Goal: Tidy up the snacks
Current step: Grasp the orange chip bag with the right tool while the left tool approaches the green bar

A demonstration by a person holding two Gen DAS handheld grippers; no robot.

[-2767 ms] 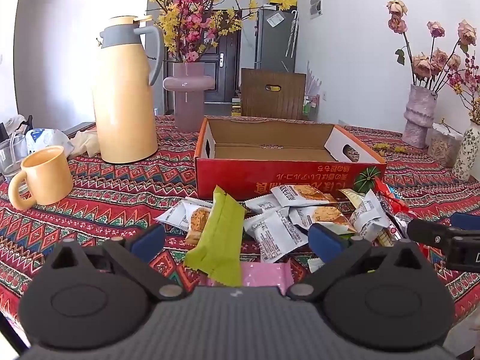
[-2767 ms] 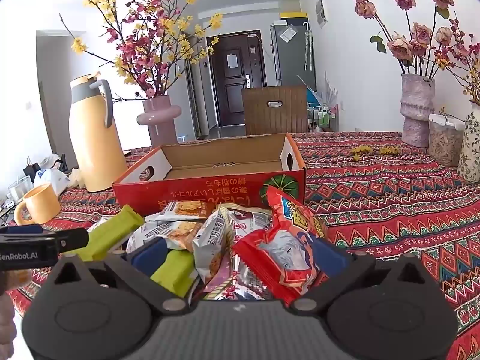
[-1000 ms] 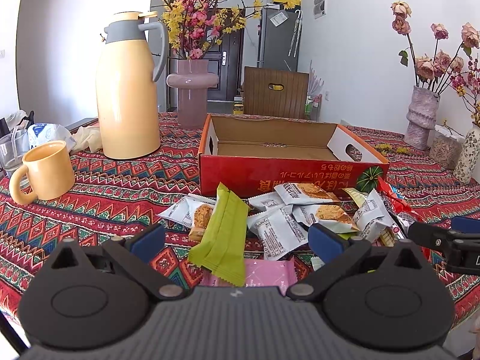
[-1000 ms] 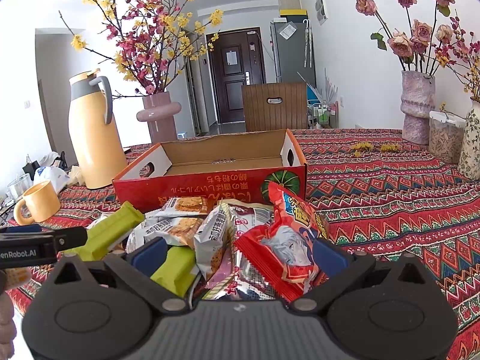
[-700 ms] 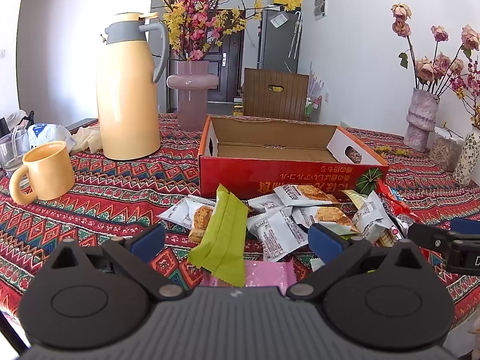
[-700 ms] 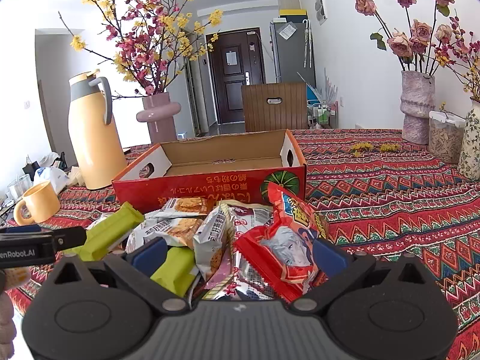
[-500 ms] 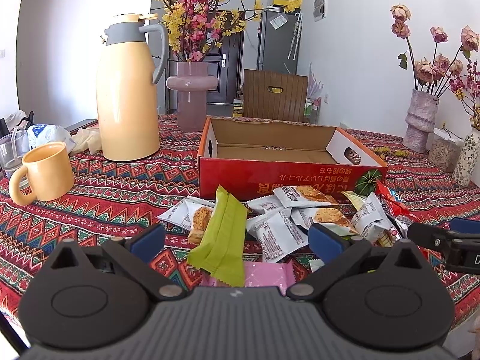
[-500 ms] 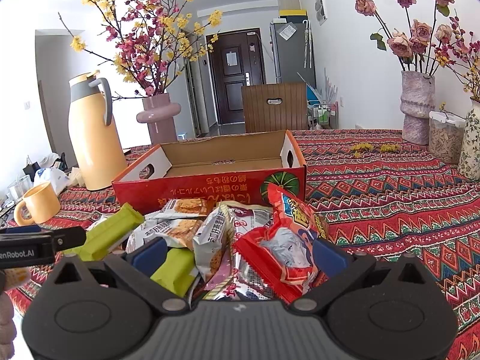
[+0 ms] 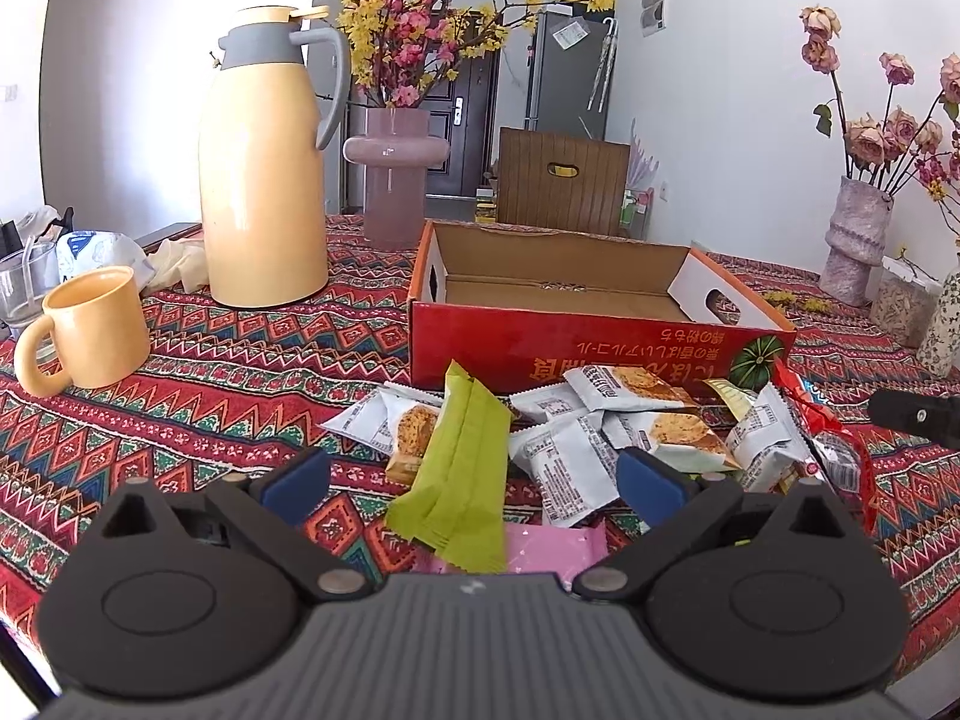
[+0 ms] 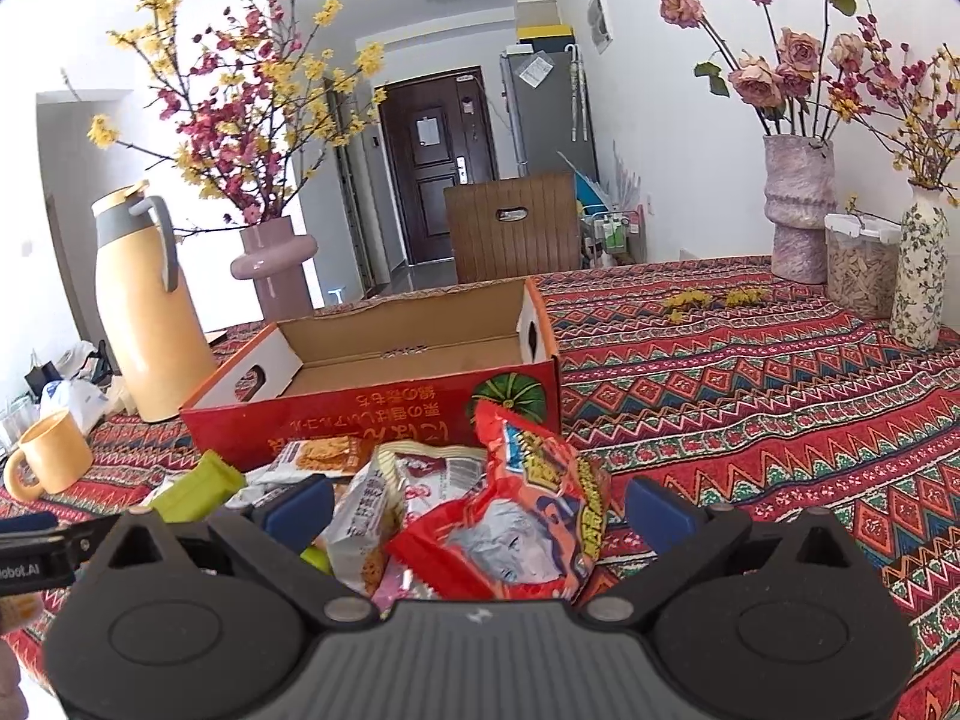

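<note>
A heap of snack packets lies on the patterned tablecloth in front of an empty red carton (image 9: 600,348), (image 10: 372,414) with its top open. My left gripper (image 9: 474,480) is open low over the heap's left side, with a green packet (image 9: 462,474) lying between its fingers and a pink packet (image 9: 552,546) just under it. White biscuit packets (image 9: 570,462) spread to the right. My right gripper (image 10: 480,510) is open at the heap's right side, a red crisp packet (image 10: 516,510) standing between its fingers, untouched by either pad.
A yellow mug (image 9: 90,330), a cream thermos jug (image 9: 264,180) and a mauve vase (image 9: 396,180) stand to the left. Flower vases (image 10: 798,210) and a lidded jar (image 10: 858,264) stand at the far right. A wooden chair back (image 10: 510,228) rises behind the table.
The right wrist view has shifted a little, so the carton and red packet sit lower in it. The left gripper and the packets have stayed put.
</note>
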